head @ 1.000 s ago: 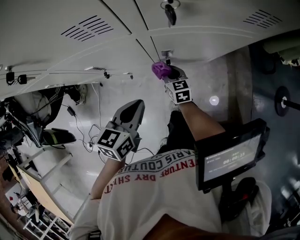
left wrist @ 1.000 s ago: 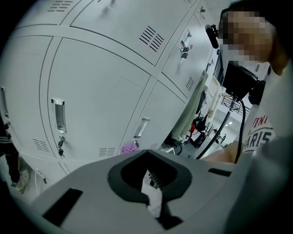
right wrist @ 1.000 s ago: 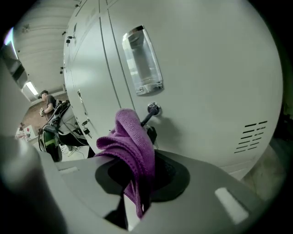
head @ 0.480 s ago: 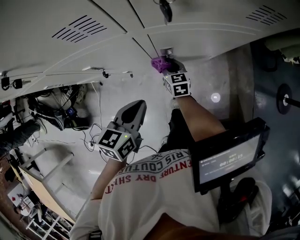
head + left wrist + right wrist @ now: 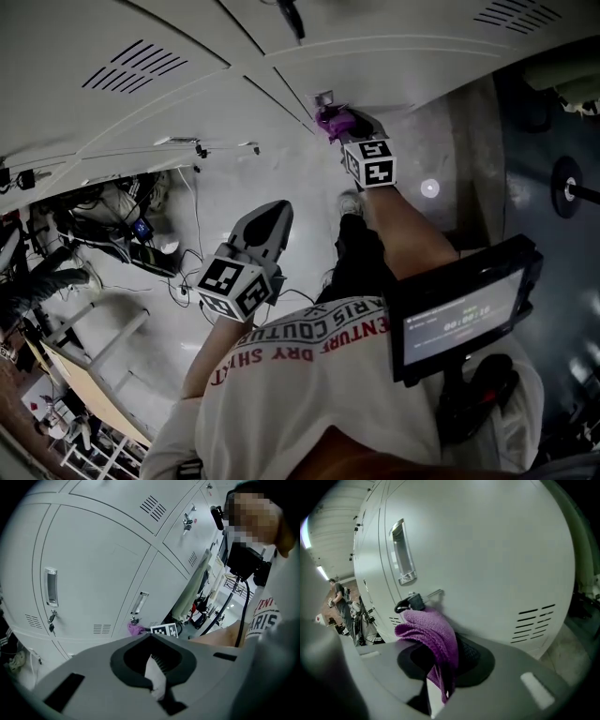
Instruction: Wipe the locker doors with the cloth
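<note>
My right gripper is shut on a purple knitted cloth and holds it against a grey locker door, just below a keyed lock. In the right gripper view the cloth bulges out of the jaws of that gripper and touches the door beside the key, under a recessed handle. My left gripper hangs lower, away from the lockers, its jaws together with nothing between them. From there the cloth shows small at the lower door.
A screen is mounted at the person's right side. Cables and bags lie on the floor at left. A weight plate stands at the right edge. Vent slots are low on the door. Another person stands far off.
My right gripper has slid the cloth a little to the right along the locker door, past the lock. The left gripper has stayed where it was.
</note>
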`<action>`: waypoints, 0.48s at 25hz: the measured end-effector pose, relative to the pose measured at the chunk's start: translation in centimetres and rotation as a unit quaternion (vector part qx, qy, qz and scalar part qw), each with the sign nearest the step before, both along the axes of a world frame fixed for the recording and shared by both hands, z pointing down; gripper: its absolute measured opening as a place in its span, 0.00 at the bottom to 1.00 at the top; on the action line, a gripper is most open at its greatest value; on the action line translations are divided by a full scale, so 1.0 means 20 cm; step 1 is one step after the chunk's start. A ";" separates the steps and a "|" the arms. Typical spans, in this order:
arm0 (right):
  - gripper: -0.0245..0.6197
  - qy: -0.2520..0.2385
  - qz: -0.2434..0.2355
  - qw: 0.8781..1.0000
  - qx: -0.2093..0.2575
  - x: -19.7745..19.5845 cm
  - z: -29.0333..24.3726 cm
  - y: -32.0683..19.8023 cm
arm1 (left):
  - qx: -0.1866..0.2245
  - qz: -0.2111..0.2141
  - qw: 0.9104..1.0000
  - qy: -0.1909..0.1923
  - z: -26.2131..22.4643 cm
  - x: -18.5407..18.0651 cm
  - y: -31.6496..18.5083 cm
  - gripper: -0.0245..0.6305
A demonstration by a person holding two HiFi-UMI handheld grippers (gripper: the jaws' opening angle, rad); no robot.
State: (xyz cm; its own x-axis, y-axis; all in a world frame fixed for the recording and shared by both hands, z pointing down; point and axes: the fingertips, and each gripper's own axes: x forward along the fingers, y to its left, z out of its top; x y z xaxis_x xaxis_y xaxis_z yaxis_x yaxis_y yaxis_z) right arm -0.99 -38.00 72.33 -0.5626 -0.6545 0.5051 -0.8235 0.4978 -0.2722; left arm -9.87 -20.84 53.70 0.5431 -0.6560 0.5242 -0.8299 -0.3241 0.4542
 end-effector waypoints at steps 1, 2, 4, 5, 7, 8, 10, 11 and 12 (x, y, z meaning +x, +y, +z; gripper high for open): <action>0.16 -0.001 0.010 1.000 -0.002 0.05 0.01 -0.01 | -0.001 0.003 1.000 0.000 0.00 0.01 0.00 0.04; 0.16 -0.001 0.021 1.000 -0.003 0.10 0.01 -0.02 | -0.001 0.006 1.000 0.001 0.01 0.02 -0.01 0.04; 0.15 0.004 0.038 0.999 -0.002 0.22 0.02 -0.04 | 0.000 0.012 1.000 0.002 0.01 0.06 -0.02 0.04; 0.16 0.011 0.044 0.999 0.000 0.28 0.02 -0.05 | 0.001 0.015 1.000 0.002 0.01 0.08 -0.02 0.04; 0.16 0.026 0.052 0.998 0.005 0.41 0.03 -0.08 | 0.002 0.020 1.000 0.003 0.00 0.11 -0.03 0.04; 0.16 0.033 0.057 0.998 0.007 0.46 0.03 -0.09 | 0.002 0.023 1.000 0.003 0.01 0.12 -0.03 0.04; 0.16 0.041 0.075 0.996 0.008 0.57 0.03 -0.11 | 0.000 0.029 1.000 0.003 0.02 0.13 -0.02 0.04; 0.16 0.044 0.086 0.995 0.008 0.63 0.03 -0.12 | 0.000 0.032 0.999 0.004 0.02 0.14 -0.02 0.04; 0.16 0.047 0.096 0.994 0.009 0.68 0.04 -0.13 | 0.000 0.035 0.999 0.004 0.03 0.14 -0.02 0.04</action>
